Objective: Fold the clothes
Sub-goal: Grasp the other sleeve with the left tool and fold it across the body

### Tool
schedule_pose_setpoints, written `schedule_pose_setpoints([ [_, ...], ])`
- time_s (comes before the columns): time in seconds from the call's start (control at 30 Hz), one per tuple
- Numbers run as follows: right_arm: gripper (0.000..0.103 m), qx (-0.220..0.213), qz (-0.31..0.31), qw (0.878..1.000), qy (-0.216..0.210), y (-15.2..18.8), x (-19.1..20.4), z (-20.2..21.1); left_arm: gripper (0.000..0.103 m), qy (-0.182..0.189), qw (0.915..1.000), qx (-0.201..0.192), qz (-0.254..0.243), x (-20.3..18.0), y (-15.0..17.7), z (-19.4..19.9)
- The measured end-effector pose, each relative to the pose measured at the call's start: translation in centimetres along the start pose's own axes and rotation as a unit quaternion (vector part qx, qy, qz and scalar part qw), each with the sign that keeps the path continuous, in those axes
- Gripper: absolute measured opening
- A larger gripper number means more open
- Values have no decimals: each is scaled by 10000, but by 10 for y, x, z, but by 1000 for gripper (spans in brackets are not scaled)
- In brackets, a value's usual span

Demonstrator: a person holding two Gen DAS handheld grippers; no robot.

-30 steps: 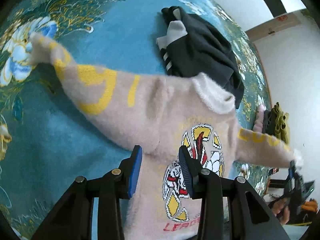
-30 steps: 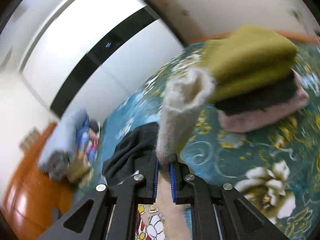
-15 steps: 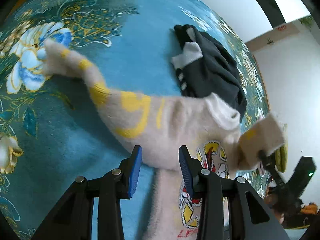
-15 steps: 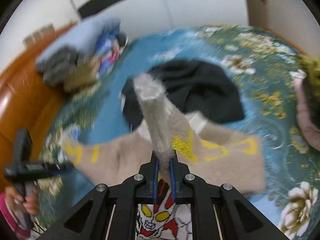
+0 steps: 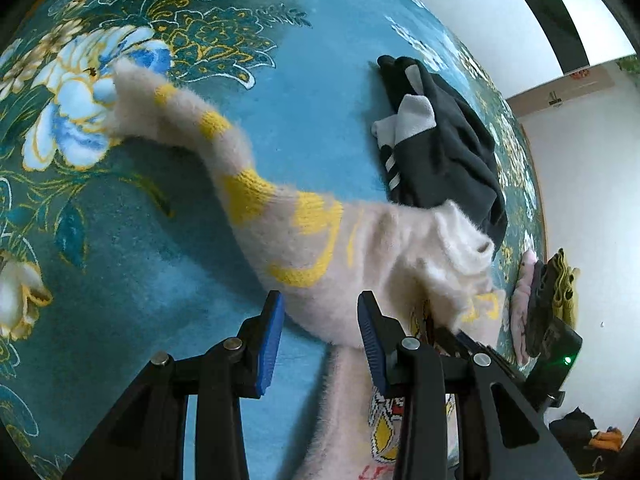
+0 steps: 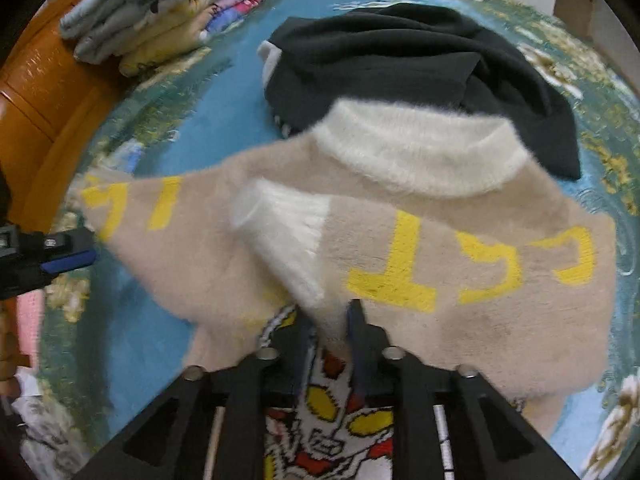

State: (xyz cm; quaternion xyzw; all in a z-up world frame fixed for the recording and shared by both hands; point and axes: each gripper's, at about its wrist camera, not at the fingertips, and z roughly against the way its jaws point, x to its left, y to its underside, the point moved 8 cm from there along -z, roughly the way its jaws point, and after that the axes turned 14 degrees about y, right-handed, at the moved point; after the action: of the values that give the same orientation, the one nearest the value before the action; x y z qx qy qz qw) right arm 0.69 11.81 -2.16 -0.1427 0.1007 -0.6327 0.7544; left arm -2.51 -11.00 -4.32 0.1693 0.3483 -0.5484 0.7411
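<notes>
The left gripper (image 5: pixel 320 320) is hovering low over the fuzzy beige sweater (image 5: pixel 360 252), its blue-padded fingers (image 5: pixel 270 340) standing apart with nothing between them; the right gripper (image 6: pixel 330 320) is reaching in over the sweater's chest, pinching the folded-in sleeve (image 6: pixel 288 240) just behind its white cuff; the sweater is lying spread across the middle of the teal floral carpet (image 5: pixel 120 260), plush and shaggy, with knitted yellow letters (image 6: pixel 460 264) on the sleeves and a cartoon face (image 6: pixel 332 412) on the front; its other sleeve (image 5: pixel 180 120) is stretching out, bent, toward a pale blue flower in the pattern; a crumpled black garment (image 6: pixel 400 60) is lying just beyond the white collar (image 6: pixel 412 152); folded stacks are sitting at the carpet's edges (image 6: pixel 152 16).
</notes>
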Motion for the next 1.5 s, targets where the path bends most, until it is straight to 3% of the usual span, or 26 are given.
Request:
schedule_pose_setpoints([
  [0.03, 44, -44, -161, 9997, -169, 0, -6, 6, 39, 15, 10000, -19, 14, -1, -1, 1],
  [0.17, 53, -324, -1025, 9919, -671, 9, -47, 38, 39, 9, 9998, -182, 9, -3, -9, 12],
  [0.27, 54, -475, -1825, 9797, -673, 30, -95, 51, 39, 8, 9989, -446, 137, 1, -22, 28],
  [0.4, 54, -420, -2948, 9525, -636, 69, -155, 53, 39, 68, 9938, -784, 790, 19, -43, 43],
  [0.5, 54, -402, -3316, 9408, -577, 89, -175, 52, 39, -202, 9899, -1018, 969, 27, -58, 52],
  [0.63, 54, -408, -3494, 9344, -555, 93, -186, 54, 37, -903, 9872, -871, 983, 38, -69, 43],
  [0.7, 54, -409, -3485, 9348, -560, 94, -186, 56, 35, -938, 9863, -924, 998, 37, -72, 40],
  [0.93, 54, -375, -3573, 9315, -563, 104, -194, 53, 34, -637, 9952, -652, 359, 2, -90, -8],
  [1.03, 54, -356, -3650, 9287, -547, 107, -198, 51, 34, -576, 9966, -434, 408, -2, -100, -39],
  [1.17, 54, -313, -3736, 9256, -525, 108, -201, 46, 35, -770, 9969, 109, 94, -10, -113, -87],
  [1.3, 54, -221, -3746, 9257, -482, 109, -202, 40, 37, -784, 9958, 431, 200, -9, -111, -107],
  [1.5, 54, -240, -3915, 9186, -475, 110, -209, 37, 39, -764, 9952, -141, 600, 31, -114, -62],
])
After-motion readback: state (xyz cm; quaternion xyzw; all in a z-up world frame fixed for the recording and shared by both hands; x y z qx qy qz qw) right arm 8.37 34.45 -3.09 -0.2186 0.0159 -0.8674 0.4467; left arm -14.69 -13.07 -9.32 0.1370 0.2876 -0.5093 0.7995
